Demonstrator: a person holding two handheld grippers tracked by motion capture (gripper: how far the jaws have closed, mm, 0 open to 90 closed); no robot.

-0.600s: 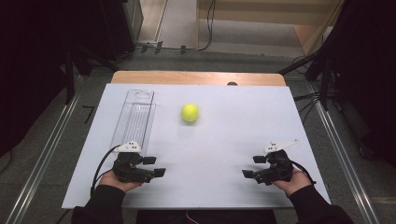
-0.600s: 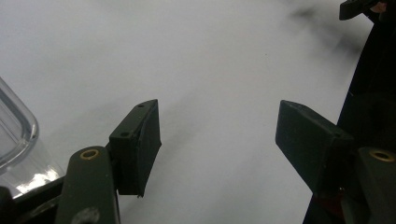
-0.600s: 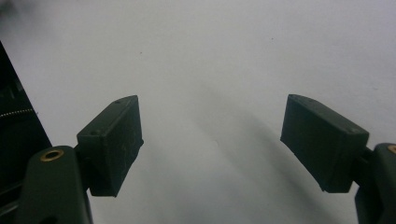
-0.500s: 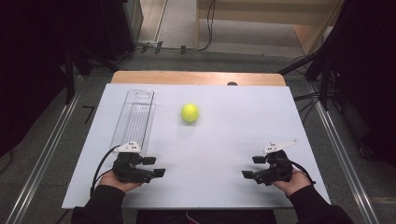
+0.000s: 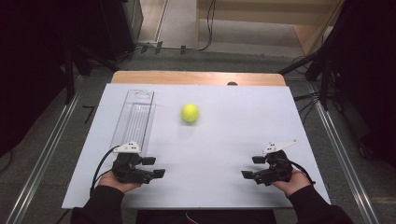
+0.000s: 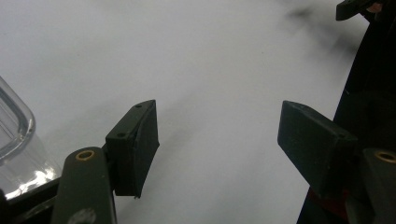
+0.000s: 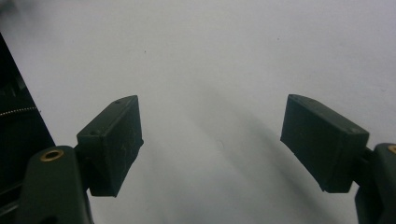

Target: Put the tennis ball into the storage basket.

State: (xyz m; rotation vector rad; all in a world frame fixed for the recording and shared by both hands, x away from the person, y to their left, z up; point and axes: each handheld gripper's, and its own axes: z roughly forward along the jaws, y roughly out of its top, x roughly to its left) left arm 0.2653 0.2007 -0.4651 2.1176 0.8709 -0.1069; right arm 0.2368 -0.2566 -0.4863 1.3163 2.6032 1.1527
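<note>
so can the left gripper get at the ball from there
Probably yes: the left gripper is open, and bare table lies between it and the ball; the clear tray sits off to the side.

Clear tray — cropped (left edge).

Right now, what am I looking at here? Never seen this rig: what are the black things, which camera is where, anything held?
No robot: a person sits at the table and holds a black two-jaw gripper in each hand. The high view looks down from above the person's side; the left gripper shows at its left, the right gripper at its right. The other two pictures come from a camera riding on each gripper, looking along its own jaws, which stand wide apart with nothing between them. On the white tabletop lie a yellow-green tennis ball near the middle and a long clear plastic tray at the left, its near corner also in the left gripper view. Nothing is held.
</note>
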